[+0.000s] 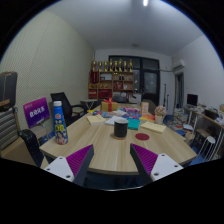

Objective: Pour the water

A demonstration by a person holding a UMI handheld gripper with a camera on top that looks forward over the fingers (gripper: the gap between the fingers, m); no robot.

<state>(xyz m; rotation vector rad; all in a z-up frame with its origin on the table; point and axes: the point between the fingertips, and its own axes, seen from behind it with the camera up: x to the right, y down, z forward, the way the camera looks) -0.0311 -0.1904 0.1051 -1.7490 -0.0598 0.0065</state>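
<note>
Tongs [110, 165]: spread wide, holding nothing, above near table [100, 150] edge. Bottle [60, 124]: upright, near left edge. Cup [120, 128]: mid-table. Risk: tall bottle tips if gripped off-centre

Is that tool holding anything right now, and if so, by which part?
Nothing is held. The tool is open with only empty space between its fingers; the bottle and the dark cup stand on the table beyond them.

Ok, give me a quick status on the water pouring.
Gripper open, holding nothing. Bottle upright on table, beyond left finger. Dark cup ahead. Nothing between.
</note>
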